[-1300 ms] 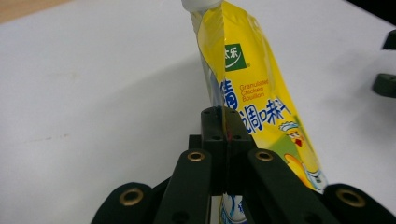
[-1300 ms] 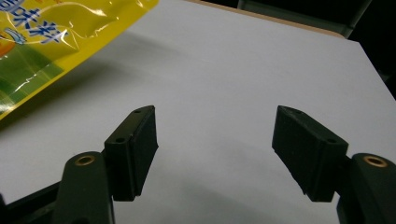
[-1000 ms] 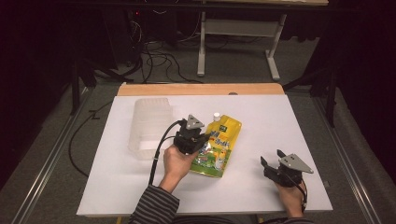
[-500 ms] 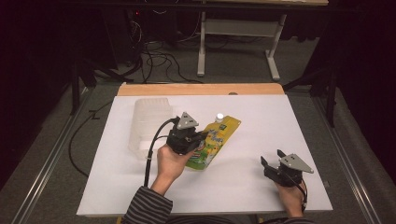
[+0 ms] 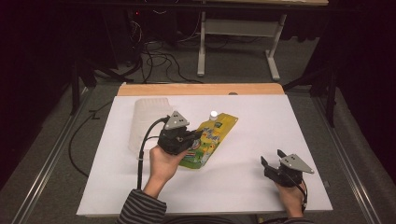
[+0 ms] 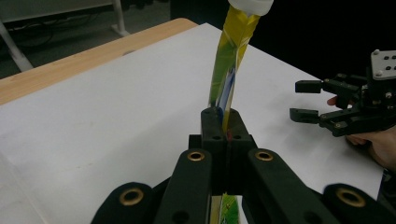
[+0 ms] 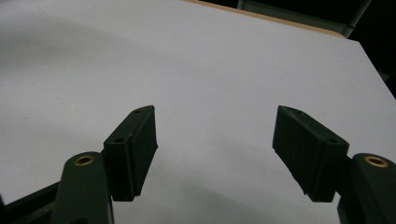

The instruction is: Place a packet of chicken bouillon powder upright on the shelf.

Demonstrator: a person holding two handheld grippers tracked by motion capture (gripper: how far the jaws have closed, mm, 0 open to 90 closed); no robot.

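A yellow-green pouch [image 5: 215, 133] with a white cap [image 5: 214, 114] is pinched at its lower part by my left gripper [image 5: 198, 136], which is shut on it near the table's middle. In the left gripper view the pouch [image 6: 229, 60] rises edge-on from between the closed jaws of the left gripper [image 6: 223, 122], cap [image 6: 250, 3] at the top. My right gripper [image 5: 272, 158] rests at the front right, open and holding nothing. The right gripper view shows the right gripper [image 7: 215, 149] with its jaws wide apart over bare white surface.
A clear plastic container [image 5: 144, 121] stands just left of the left hand. The white table cover [image 5: 261, 116] ends at a wooden strip [image 5: 201, 88] on the far side. From the left gripper view, the right gripper [image 6: 301, 100] is seen off to the right.
The left hand has moved a little left and up with the pouch, whose lower end has come off the table and tilted. The right gripper has stayed put.
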